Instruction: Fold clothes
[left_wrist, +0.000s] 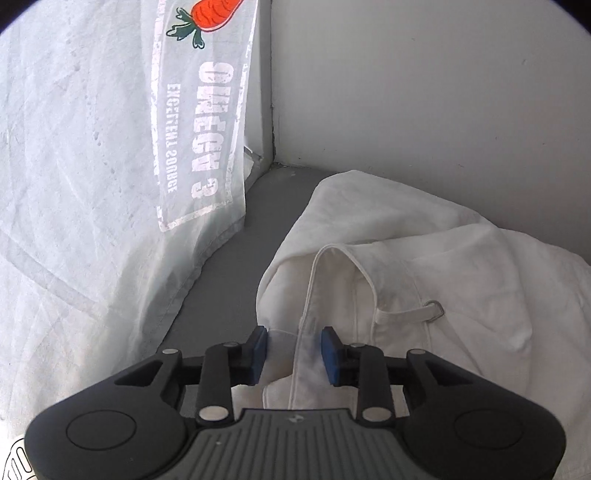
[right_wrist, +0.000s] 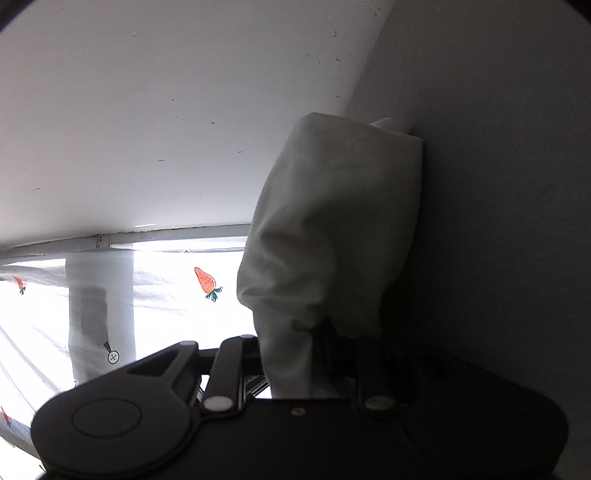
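Left wrist view shows my left gripper (left_wrist: 293, 356) pointed down at a crumpled white garment (left_wrist: 424, 295) of soft woven cotton, with stitched hems and a narrow strap ending in a small metal ring (left_wrist: 436, 308). It lies heaped on a smooth grey surface (left_wrist: 258, 229), in the corner where that surface meets a plain white wall (left_wrist: 424, 81). A folded seam of the garment runs between my blue pads (left_wrist: 330, 354); they stand part open on either side of it with a gap showing, so I am not pinching it. Left of the garment a bare grey strip stays free, and beyond that hangs a thin, creased white curtain (left_wrist: 74, 147) with a carrot print (left_wrist: 212, 14) and faded block lettering.

From the right wrist view, my right gripper (right_wrist: 317, 350) is dim and backlit. A bunched fold of the same white garment (right_wrist: 332, 229) rises from between its fingers and leans against the shadowed wall (right_wrist: 498, 221) on its right. Cloth hides the pads, so I cannot tell whether they press on it or stand loose. Left of the garment the carrot curtain (right_wrist: 166, 295) glows with daylight under a white frame rail (right_wrist: 166, 236).
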